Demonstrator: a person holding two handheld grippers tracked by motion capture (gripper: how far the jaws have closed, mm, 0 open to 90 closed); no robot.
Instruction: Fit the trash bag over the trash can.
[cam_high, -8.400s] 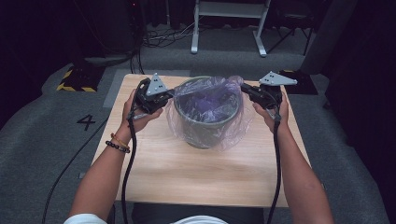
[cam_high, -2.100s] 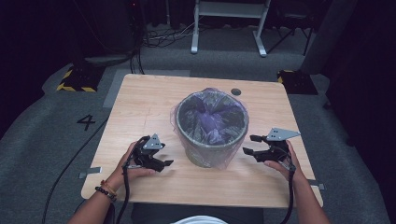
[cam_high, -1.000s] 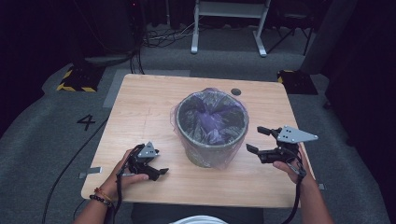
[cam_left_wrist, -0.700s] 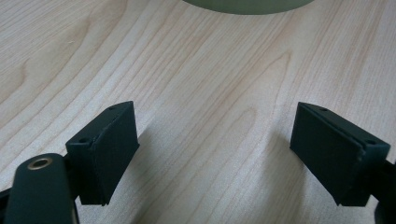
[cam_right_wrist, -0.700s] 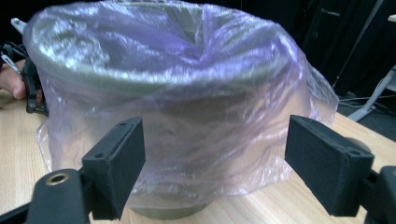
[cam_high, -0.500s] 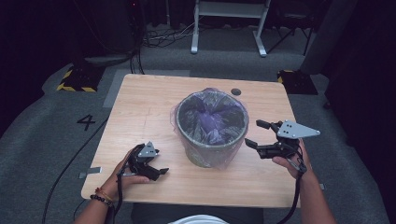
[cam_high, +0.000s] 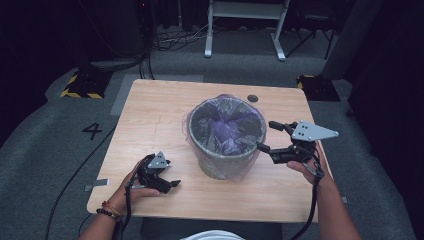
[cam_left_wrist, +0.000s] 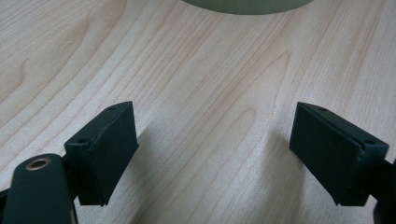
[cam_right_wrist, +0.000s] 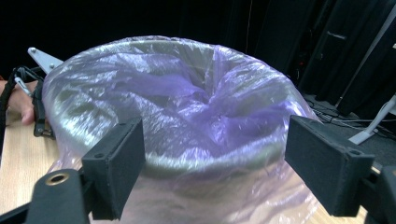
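Bin (cam_high: 226, 137) with purple liner (cam_right_wrist: 187, 107) sits mid-surface (cam_high: 150, 115); right gripper (cam_high: 272, 136), fingers wide and empty, nears its rim, left gripper (cam_high: 167, 186) rests open, so a one-sided tug probably pulls the loose liner off.

The bin (cam_high: 226, 137) with its liner (cam_high: 227, 125) blocks the tabletop's (cam_high: 155, 115) middle. Bare wood runs along the left edge, far edge and near edge; a small dark disc (cam_high: 253, 98) sits near the far edge.
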